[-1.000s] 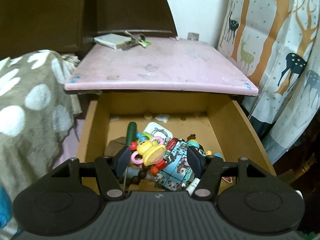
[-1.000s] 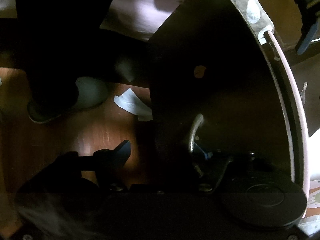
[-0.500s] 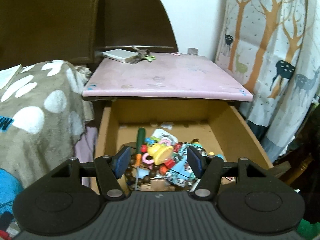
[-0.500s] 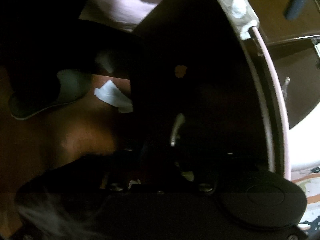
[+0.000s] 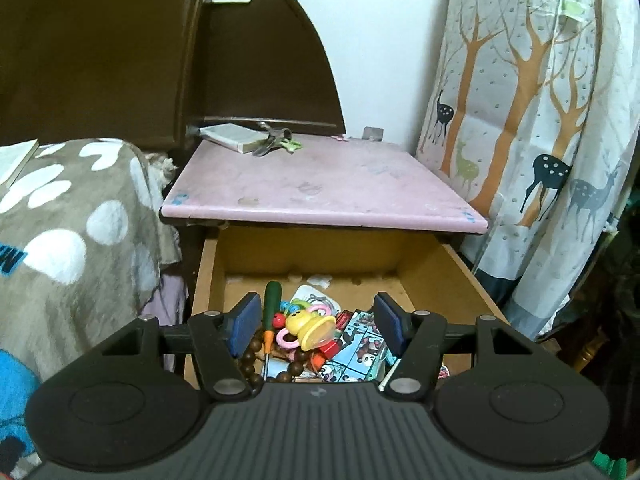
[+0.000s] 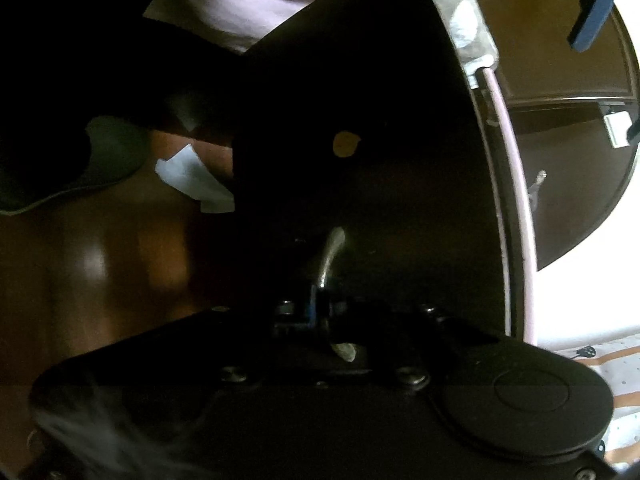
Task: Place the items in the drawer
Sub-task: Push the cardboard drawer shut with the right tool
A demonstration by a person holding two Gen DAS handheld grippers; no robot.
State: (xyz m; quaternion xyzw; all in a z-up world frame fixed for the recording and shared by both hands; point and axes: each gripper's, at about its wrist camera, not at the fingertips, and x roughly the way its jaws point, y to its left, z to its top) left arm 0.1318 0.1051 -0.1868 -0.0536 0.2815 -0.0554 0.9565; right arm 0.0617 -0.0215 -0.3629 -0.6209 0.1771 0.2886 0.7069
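- A bedroom corner: a pink-topped bedside cabinet [image 5: 320,188] stands between a bed with a grey, white-spotted blanket [image 5: 76,232] and a pale curtain printed with orange trees and deer [image 5: 532,120]; a dark arched wooden headboard [image 5: 120,52] rises behind.
- The light-brown wooden drawer [image 5: 440,276] under the pink top is pulled out.
- Inside it, near the front, lies a jumble: a yellow plastic baby toy with pink rings [image 5: 310,322], a green-handled screwdriver [image 5: 272,304], dark brown wooden beads [image 5: 250,358] and a panda-print cloth [image 5: 360,346].
- The left gripper [image 5: 316,322] hovers above the drawer front, fingers wide apart and holding nothing.
- The right gripper [image 6: 318,306] has its fingers closed narrowly on the curved metal drawer handle [image 6: 330,254] of the dark drawer front [image 6: 380,160].
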